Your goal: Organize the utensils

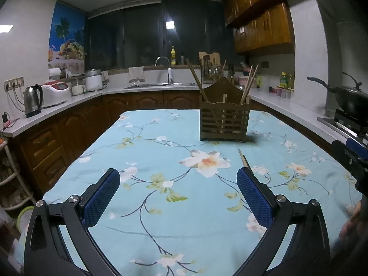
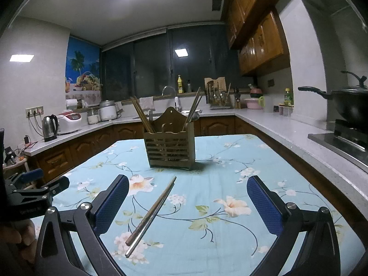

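Holding our left gripper (image 1: 178,196) and right gripper (image 2: 187,203) with jaws wide apart over the floral tablecloth (image 2: 230,184), loose chopsticks (image 2: 150,215) lying flat between our right fingers, long axis pointing toward the wooden utensil holder (image 2: 170,148)

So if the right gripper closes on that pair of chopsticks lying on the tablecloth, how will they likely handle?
The chopsticks look thin and rigid, so probably light and stiff. Lying loose side by side on the soft tablecloth, they may roll or split apart. The right gripper is open.
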Demonstrator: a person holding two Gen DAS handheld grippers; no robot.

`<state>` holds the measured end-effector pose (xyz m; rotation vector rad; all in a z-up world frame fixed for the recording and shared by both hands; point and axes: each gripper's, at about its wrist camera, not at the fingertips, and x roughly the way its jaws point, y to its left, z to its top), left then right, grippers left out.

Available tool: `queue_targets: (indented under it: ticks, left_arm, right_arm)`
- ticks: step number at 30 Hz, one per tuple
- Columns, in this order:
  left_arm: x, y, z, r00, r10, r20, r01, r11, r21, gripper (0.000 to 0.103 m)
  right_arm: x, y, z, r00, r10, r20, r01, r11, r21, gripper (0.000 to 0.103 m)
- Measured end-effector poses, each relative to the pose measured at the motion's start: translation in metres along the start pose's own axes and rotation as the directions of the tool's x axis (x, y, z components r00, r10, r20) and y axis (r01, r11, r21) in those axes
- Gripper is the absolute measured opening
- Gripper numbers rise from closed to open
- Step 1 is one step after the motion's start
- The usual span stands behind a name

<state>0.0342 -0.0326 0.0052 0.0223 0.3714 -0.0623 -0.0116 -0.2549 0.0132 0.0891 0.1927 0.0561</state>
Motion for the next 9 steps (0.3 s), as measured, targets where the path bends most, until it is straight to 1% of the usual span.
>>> queue_targets:
  ticks: [7, 9]
  left_arm:
    - [0.004, -0.001, 0.003, 1.000, 0.001, 0.002, -0.001, 1.000, 0.004, 0.103]
    - [0.005, -0.001, 0.003, 1.000, -0.013, -0.009, 0.013, 1.000, 0.003, 0.103]
  right_arm:
    - [0.013, -0.004, 0.003, 0.999, -0.008, -0.044, 0.009, 1.000, 0.015, 0.103]
    - [0.016, -0.006, 0.004, 0.999, -0.007, -0.052, 0.008, 1.000, 0.021, 0.103]
